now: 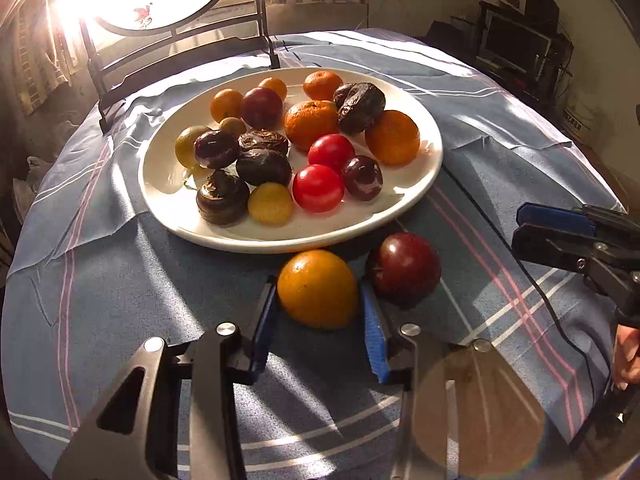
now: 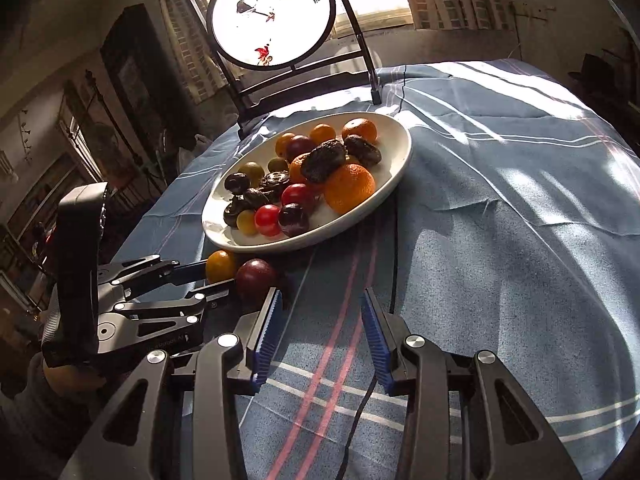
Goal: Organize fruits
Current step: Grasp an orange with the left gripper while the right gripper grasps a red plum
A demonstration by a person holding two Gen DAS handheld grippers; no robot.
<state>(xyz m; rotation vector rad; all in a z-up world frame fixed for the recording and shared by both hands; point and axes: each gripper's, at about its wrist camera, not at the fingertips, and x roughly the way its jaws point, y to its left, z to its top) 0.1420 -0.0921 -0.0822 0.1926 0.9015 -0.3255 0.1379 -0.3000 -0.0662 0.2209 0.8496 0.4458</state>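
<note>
A white plate (image 1: 400, 208) (image 2: 396, 160) holds several oranges, red tomatoes, dark plums and wrinkled dark fruits. On the cloth in front of it lie an orange (image 1: 318, 288) (image 2: 221, 266) and a dark red plum (image 1: 404, 268) (image 2: 256, 276). My left gripper (image 1: 320, 312) (image 2: 218, 276) is open, its blue pads on either side of the orange, apparently not squeezing it. My right gripper (image 2: 322, 308) is open and empty over the cloth, right of the plum; in the left wrist view it shows at the right edge (image 1: 532, 224).
A blue striped cloth (image 2: 500, 240) covers the round table. A dark stand with a round painted screen (image 2: 272, 16) rises behind the plate. A thin black cable (image 2: 394, 248) runs across the cloth. Strong sun glare comes from the window.
</note>
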